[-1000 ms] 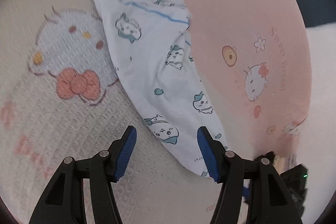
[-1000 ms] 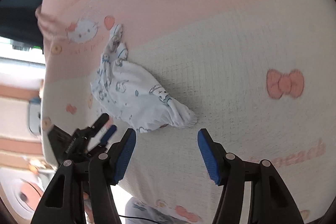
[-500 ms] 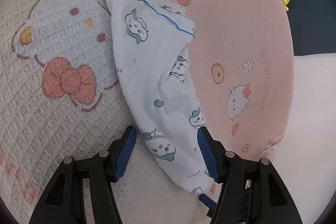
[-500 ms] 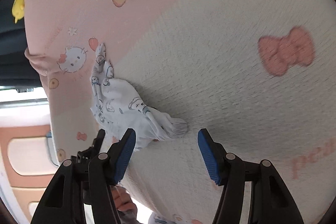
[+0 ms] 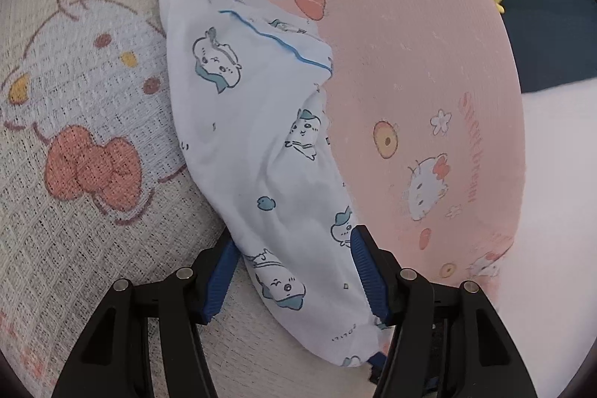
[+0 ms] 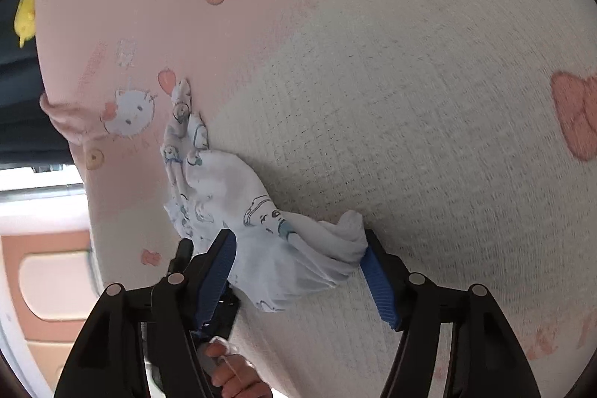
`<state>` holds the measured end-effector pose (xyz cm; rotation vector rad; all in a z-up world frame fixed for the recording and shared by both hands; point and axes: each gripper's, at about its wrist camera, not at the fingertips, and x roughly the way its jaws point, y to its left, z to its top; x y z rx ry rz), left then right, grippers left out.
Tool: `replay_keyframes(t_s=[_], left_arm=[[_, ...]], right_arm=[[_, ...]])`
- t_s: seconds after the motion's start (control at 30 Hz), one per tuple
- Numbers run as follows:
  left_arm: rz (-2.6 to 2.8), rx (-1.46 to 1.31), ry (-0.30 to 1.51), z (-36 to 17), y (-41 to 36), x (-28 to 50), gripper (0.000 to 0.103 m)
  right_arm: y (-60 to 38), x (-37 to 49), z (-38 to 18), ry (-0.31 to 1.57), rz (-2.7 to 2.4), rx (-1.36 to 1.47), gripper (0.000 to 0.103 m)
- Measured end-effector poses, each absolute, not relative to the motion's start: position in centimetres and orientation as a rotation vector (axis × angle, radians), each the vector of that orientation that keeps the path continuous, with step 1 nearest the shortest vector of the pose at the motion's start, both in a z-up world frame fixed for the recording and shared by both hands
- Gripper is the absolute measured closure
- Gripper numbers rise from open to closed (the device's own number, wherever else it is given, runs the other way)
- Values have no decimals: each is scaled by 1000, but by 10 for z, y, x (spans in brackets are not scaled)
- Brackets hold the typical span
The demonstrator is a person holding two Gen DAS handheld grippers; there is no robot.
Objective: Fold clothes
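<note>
Left wrist view: the left tongs (image 5: 293, 280) have advanced over the near end of the white cartoon-print garment (image 5: 257, 137) lying on the pink and cream blanket (image 5: 429, 69); they stand open, cloth between them, not pinched. Right wrist view: the right tongs (image 6: 298, 273) have dropped onto the garment's bunched end (image 6: 335, 234) and are opening, straddling it ungripped. Judgement: both ends are bracketed, grasps pending.

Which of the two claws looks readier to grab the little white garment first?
Left, marginally: the left gripper straddles the garment's flat end. The right gripper straddles a bunched end, its jaws opening.
</note>
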<state>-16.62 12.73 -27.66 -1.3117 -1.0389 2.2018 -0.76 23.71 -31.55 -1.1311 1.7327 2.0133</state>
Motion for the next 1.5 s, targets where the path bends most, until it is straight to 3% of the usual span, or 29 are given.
replay_keyframes(t_s=[0.1, 0.23, 0.37, 0.43, 0.5, 0.57, 0.67, 1.0, 1.17, 1.5], left_arm=[[2237, -1285, -1005, -276, 130, -162, 46], [2271, -1269, -963, -275, 132, -158, 48], [2319, -1255, -945, -278, 129, -152, 63], [2334, -1251, -965, -281, 126, -150, 73], [2341, -1253, -995, -286, 120, -149, 85], [2330, -1252, -1031, -290, 114, -149, 91], [2318, -1250, -1043, -290, 113, -149, 95], [2208, -1337, -820, -284, 138, -132, 96], [2101, -1364, -848, -288, 148, -122, 96], [2027, -1392, -698, -293, 180, -107, 96]], right_arm=[[230, -14, -308, 1578, 2083, -1172, 41], [210, -32, -295, 1207, 2177, -1305, 51], [180, -51, -287, 766, 2263, -1417, 56], [166, -58, -286, 564, 2295, -1445, 63], [160, -56, -285, 456, 2325, -1458, 75], [156, -54, -283, 373, 2344, -1466, 78], [151, -54, -279, 306, 2340, -1464, 81], [150, -38, -268, 169, 2292, -1426, 82], [173, -17, -264, 274, 2222, -1406, 82], [204, 16, -258, 411, 2134, -1393, 82]])
